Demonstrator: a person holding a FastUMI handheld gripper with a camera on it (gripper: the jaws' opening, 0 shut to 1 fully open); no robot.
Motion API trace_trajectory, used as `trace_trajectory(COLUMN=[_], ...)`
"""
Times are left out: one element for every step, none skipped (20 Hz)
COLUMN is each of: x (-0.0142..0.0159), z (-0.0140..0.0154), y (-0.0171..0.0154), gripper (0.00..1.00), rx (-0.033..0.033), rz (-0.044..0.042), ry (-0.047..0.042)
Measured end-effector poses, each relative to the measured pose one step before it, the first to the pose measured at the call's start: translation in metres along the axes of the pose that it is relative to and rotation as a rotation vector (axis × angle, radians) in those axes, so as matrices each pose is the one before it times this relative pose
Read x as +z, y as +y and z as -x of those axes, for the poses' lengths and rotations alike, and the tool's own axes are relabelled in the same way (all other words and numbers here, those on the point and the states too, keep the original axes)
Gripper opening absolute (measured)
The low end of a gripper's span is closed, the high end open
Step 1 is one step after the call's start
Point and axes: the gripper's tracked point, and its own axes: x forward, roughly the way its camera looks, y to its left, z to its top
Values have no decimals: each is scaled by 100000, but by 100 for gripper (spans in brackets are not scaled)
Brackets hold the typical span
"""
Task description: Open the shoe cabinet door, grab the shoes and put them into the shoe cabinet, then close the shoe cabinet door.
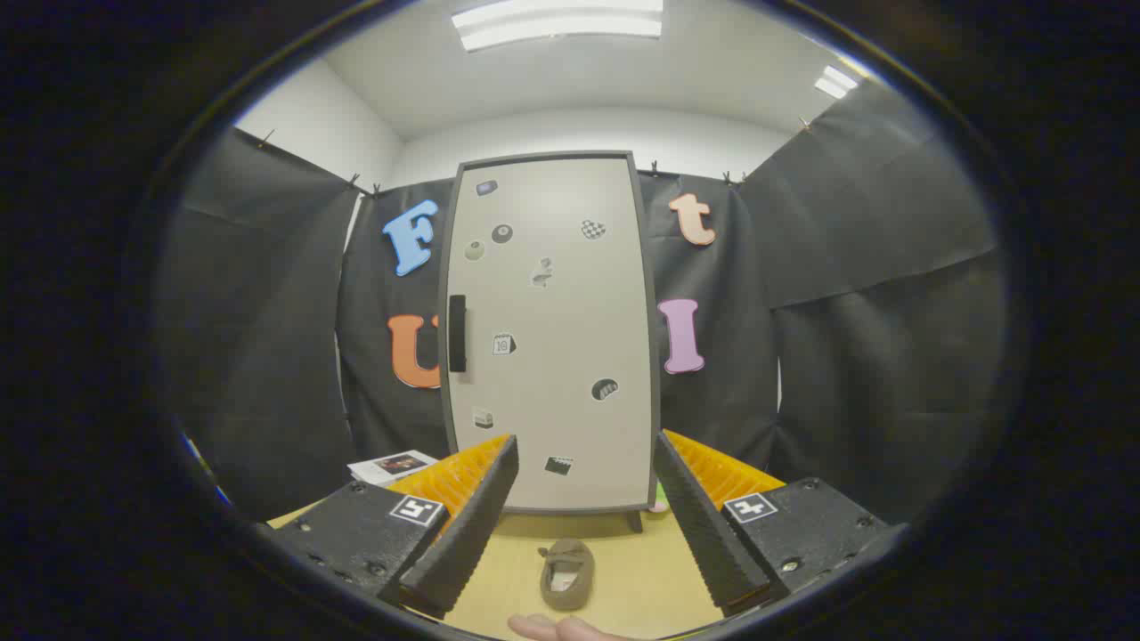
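A fingertip (557, 628) lies at the table's near edge. The gripper (583, 525) hangs with fingers wide apart, holding nothing. Between them a shoe (566, 574) rests on the table (641, 579), long axis toward the shoe cabinet (552, 329), whose door is closed; contents hidden.

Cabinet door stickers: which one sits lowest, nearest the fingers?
The dark clapperboard-like sticker near the door's bottom edge, between the open gripper's fingers. All others sit higher; the handle is up left.
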Motion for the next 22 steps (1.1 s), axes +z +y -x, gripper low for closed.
trace_trajectory(x=[-69, -79, -75, -16, -172, -94, -163, -155, -153, 75, 124, 432, 423, 495, 542, 538, 416, 452, 347, 263, 202, 215], z=[-65, -19, -1, -36, -158, -26, -11, -152, -81, -51, -66, -148, -108, -81, -144, -163, -189, -209, -313, -289, -460, -458], y=[105, 2, -5, 53, -51, -155, -91, -244, -223, -211, -29, -193, -120, -117, 148, 40, -232, -34, 56, -66, -11, -6], gripper=[99, 99, 99, 99, 99, 99, 99, 99, 99, 99, 99, 99, 99, 99, 99, 99, 99, 99, 99, 99, 99, 99], rx=[63, -205, 2, 356, -263, -438, -524, -734, -653, -363, -564, -504, -724, -347, 213, -13, -434, 84, 203, -43, 143, -286], rz=[-427, -355, 51, 273, 485, 493, 629, 881, 962, 653, 861, 810, 791, 1123, 736, 351, -25, 17, 102, -264, -242, -198], ry=[603, 496, 259, 106, 314, 236, 330, 579, 531, 132, 203, -656, -617, -450, -843, -229, 70, -80, 322, 482, 526, 875])
